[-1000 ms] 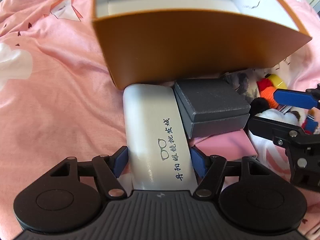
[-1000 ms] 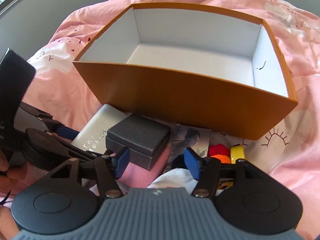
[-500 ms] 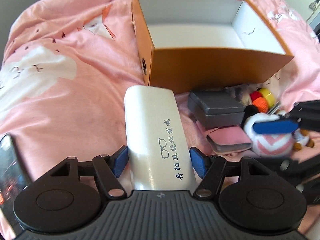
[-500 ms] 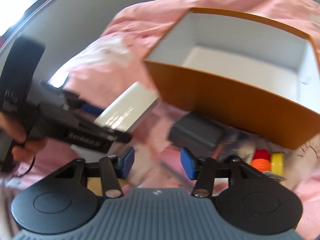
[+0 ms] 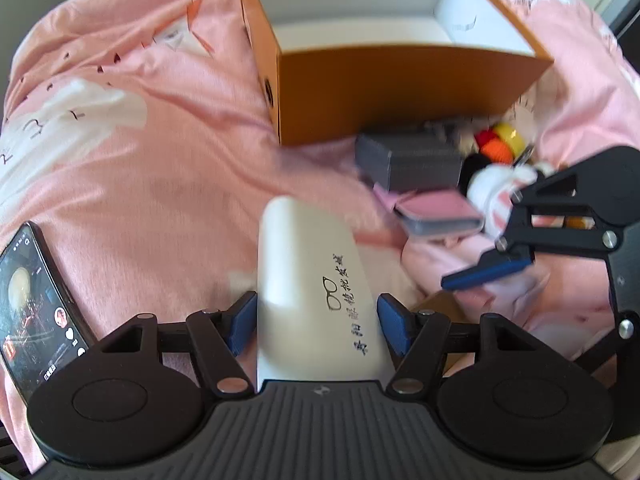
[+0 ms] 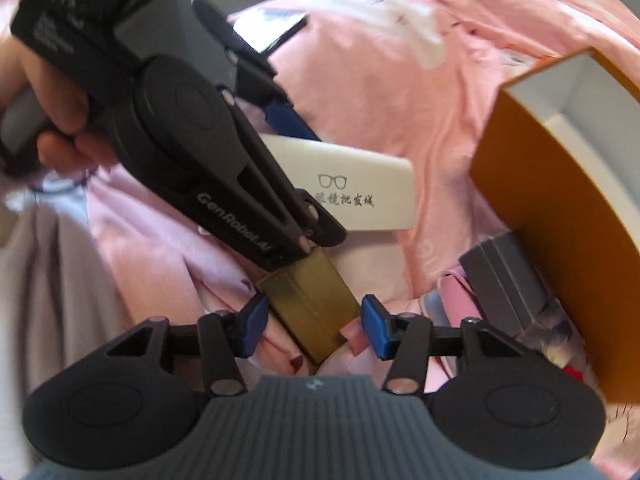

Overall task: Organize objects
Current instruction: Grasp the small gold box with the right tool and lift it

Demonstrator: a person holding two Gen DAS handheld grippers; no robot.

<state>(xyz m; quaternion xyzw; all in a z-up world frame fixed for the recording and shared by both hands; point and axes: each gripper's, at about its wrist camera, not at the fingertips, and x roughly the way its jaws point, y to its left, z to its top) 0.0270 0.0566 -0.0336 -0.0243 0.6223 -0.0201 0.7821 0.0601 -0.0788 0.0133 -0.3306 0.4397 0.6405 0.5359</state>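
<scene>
Left wrist view, going left to right: a phone [image 5: 30,312] with its screen lit lies near the left edge of the bed [image 5: 132,168], on the pink cover. Next comes the left claw [image 5: 316,320], its blue pads set against both long sides of a white glasses case [image 5: 308,280]. The case looks raised clear of the cover, so it reads as held, jaws wide because the case is wide. Beyond it, toward the far edge of the bed, stands the orange box [image 5: 400,76], open and with nothing visible inside. Just in front of the box sit a grey box [image 5: 408,160], a pink case [image 5: 436,212], some red, orange and yellow balls [image 5: 498,142] and a white plush toy [image 5: 500,192]. At the right edge hangs the right claw [image 5: 486,274], seen from the side.

Right wrist view: the right claw [image 6: 312,330] straddles a brass-coloured box [image 6: 312,308] lying on the cover. Its jaws have just been widening again, and a gap shows on each side, so nothing is gripped yet. The person's left hand [image 6: 52,92] shows upper left, on the other tool.

Progress, as judged: early. Nothing is in the orange box; the glasses case is in transit, and everything else still waits outside it.
</scene>
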